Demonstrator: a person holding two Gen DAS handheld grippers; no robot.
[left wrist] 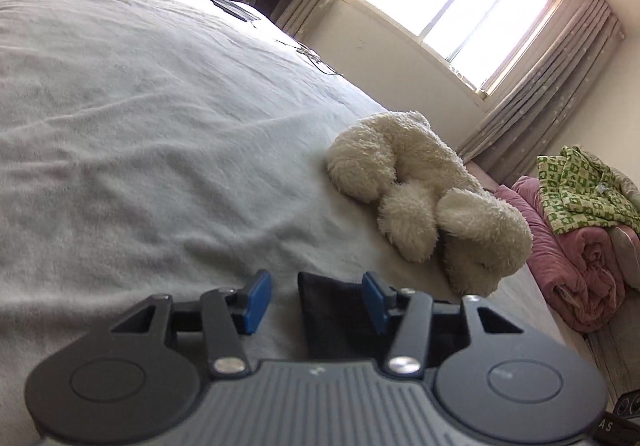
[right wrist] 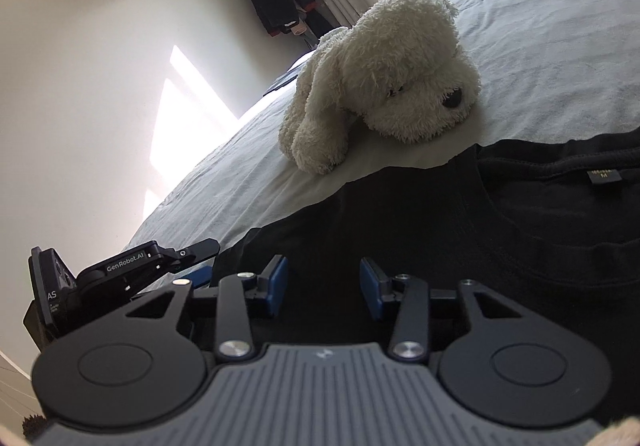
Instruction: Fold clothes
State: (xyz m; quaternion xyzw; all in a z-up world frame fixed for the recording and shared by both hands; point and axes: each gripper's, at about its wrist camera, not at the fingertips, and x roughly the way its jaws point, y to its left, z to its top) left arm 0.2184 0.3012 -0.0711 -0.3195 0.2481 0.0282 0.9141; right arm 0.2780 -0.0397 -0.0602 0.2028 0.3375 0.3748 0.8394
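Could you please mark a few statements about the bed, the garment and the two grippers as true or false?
1. Both grippers are open. True: left gripper, right gripper.
2. The plush dog lies on top of the black garment. False: it lies on the bed sheet, beyond the garment.
3. The garment's neck label shows. True.
4. The garment is white. False: it is black.
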